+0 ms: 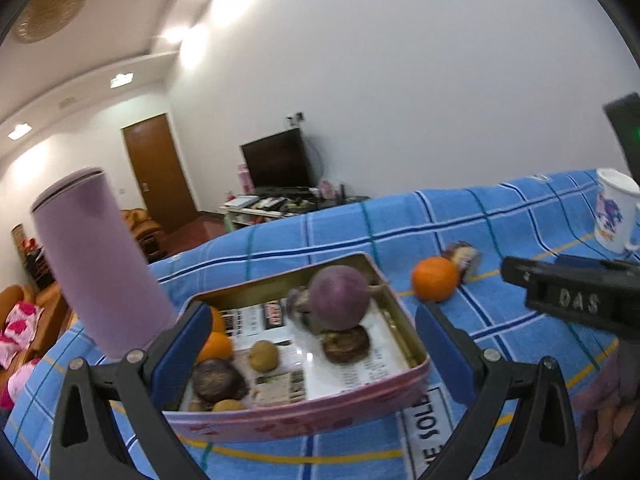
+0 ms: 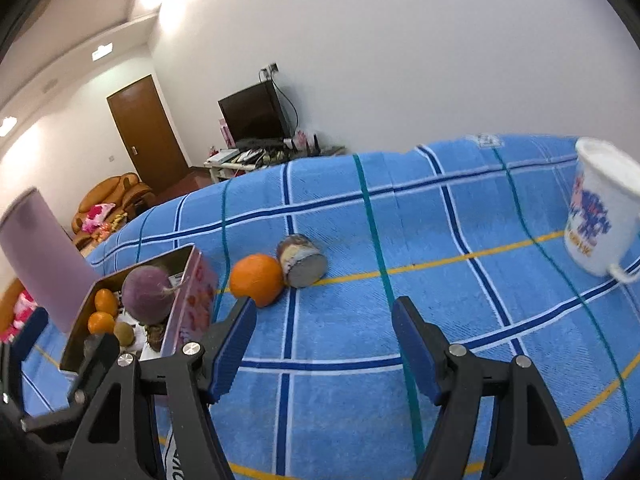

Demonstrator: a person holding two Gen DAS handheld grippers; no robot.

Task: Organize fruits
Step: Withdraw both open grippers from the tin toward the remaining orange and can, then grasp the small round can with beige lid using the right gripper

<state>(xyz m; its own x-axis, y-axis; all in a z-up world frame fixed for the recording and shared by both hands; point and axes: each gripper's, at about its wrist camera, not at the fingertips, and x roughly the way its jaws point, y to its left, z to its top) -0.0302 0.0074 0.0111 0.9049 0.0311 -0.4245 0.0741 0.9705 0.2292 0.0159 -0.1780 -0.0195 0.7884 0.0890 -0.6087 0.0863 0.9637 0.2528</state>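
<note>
A pink tin box [image 1: 304,412] stands on the blue checked cloth and holds a large purple fruit [image 1: 339,297], small oranges [image 1: 216,345], a kiwi [image 1: 264,356] and dark fruits [image 1: 219,380]. My left gripper [image 1: 312,344] is open and empty, just above the box. A loose orange [image 2: 257,279] lies on the cloth right of the box [image 2: 192,304], also in the left wrist view [image 1: 435,278]. My right gripper [image 2: 323,344] is open and empty, just short of the orange, whose left finger tip [image 2: 236,344] is close to it.
A small tin can [image 2: 302,260] lies on its side touching the orange. A tall lilac cylinder [image 1: 100,260] stands left of the box. A white printed mug [image 2: 600,208] stands at the far right. The table edge runs along the back.
</note>
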